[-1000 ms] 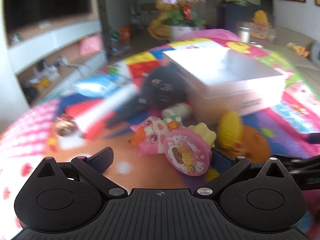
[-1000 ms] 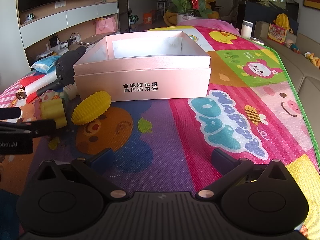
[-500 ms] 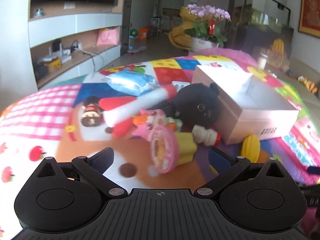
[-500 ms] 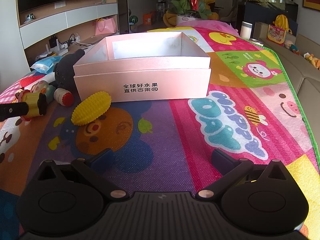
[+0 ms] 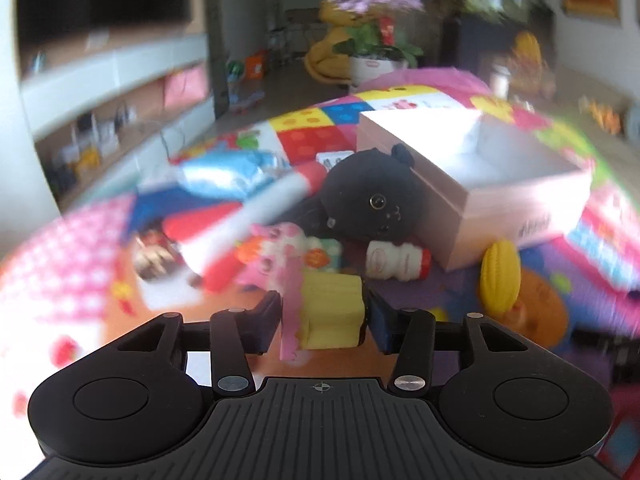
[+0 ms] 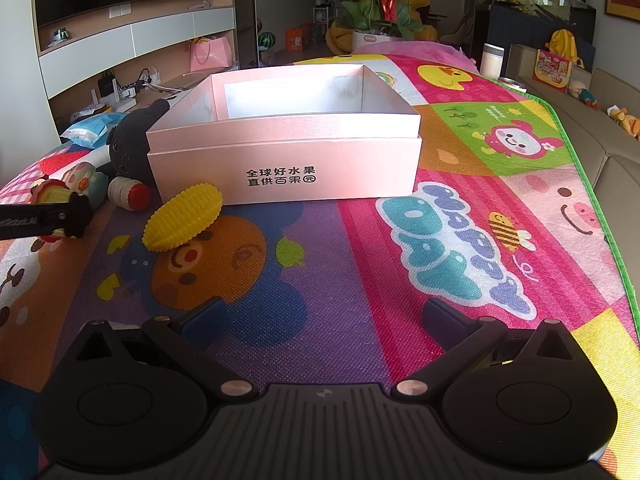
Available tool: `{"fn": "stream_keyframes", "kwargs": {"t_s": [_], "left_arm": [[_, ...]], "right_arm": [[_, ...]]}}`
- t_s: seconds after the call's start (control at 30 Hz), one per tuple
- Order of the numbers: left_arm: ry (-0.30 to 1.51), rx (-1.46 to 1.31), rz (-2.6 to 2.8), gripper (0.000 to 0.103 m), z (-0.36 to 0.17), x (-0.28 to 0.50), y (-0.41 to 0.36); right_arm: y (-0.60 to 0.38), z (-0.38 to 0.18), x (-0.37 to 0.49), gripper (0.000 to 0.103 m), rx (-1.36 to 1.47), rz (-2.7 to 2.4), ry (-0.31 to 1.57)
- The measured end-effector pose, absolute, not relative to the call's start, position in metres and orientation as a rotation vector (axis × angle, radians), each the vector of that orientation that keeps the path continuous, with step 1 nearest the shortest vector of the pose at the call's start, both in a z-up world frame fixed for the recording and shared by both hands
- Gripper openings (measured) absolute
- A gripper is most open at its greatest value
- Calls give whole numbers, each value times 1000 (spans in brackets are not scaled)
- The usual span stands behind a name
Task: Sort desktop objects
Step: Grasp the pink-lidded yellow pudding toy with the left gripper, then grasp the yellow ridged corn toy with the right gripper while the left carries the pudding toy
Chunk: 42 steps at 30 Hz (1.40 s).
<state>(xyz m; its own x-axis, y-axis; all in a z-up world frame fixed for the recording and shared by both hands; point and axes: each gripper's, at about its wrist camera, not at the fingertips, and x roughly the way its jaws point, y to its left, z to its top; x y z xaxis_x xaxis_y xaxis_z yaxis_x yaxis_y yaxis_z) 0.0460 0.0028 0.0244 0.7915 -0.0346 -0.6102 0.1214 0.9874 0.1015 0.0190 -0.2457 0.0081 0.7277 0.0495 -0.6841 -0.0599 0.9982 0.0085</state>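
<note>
A toy with a yellow ribbed body and a pink round face [image 5: 332,320] sits between the pads of my left gripper [image 5: 323,310]. The jaws are closing, and both pads press on its sides. The right wrist view shows that toy [image 6: 50,190] at the far left, on the tip of a black finger. The pink open box [image 6: 280,160] stands in the middle of the mat with nothing visible inside. My right gripper [image 6: 324,320] hangs open over the purple mat in front of the box, with nothing between its fingers.
A yellow corn toy [image 6: 184,216] lies by the box's front left corner. A small white bottle with a red cap [image 6: 128,194], a black plush [image 6: 128,148], a pink cartoon toy [image 5: 276,244], a red-and-white tube [image 5: 256,216] and a blue packet [image 5: 228,172] crowd the left. A sofa [image 6: 612,128] borders the right.
My left gripper has gone from wide open to closed on the yellow and pink toy, and its view has swung right towards the box. The right gripper has not moved.
</note>
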Motion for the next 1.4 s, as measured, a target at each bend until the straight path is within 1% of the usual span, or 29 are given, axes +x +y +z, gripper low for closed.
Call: {"fn": "stream_keyframes", "kwargs": {"t_s": [0.13,0.27,0.3,0.37,0.43,0.5,0.53,0.6,0.7,0.87,1.07,1.23,1.3,1.4], "left_arm": [[644,395,-108,51,27,27,-7],[641,538,-165,52,20,15,-23],[634,558,-184,55,17,13,-28],[620,576,-217,58,14,9,-38],[618,555,-264,60,15,6,-45],[616,514,-324,71,17,2,-48],[612,493,-354,73,19,-1,-49],[601,455,-401,83,21,-5,-50],[594,388,-466,95,25,-11,-51],[615,237,-432,97,30,-10,-38],[731,-59,-330,97,26,7,-2],[697,-51,-212,97,27,5,11],[665,-42,-168,101,29,-3,17],[630,-51,-108,103,31,-14,30]], "right_arm": [[-245,8,19,103,-15,60,753],[-246,8,19,103,-15,60,754],[-245,8,19,103,-15,60,754],[-246,8,19,103,-15,60,753],[-246,8,19,103,-15,60,753],[-246,8,19,103,-14,61,753],[-246,8,19,103,-13,61,753],[-246,8,19,103,-12,63,754],[-246,8,19,103,-12,64,754],[-246,8,19,103,-12,63,754],[-246,8,19,103,-13,63,754],[-245,11,19,103,-24,128,746],[-238,18,14,103,-43,220,693],[-217,33,14,101,-53,326,647]]}}
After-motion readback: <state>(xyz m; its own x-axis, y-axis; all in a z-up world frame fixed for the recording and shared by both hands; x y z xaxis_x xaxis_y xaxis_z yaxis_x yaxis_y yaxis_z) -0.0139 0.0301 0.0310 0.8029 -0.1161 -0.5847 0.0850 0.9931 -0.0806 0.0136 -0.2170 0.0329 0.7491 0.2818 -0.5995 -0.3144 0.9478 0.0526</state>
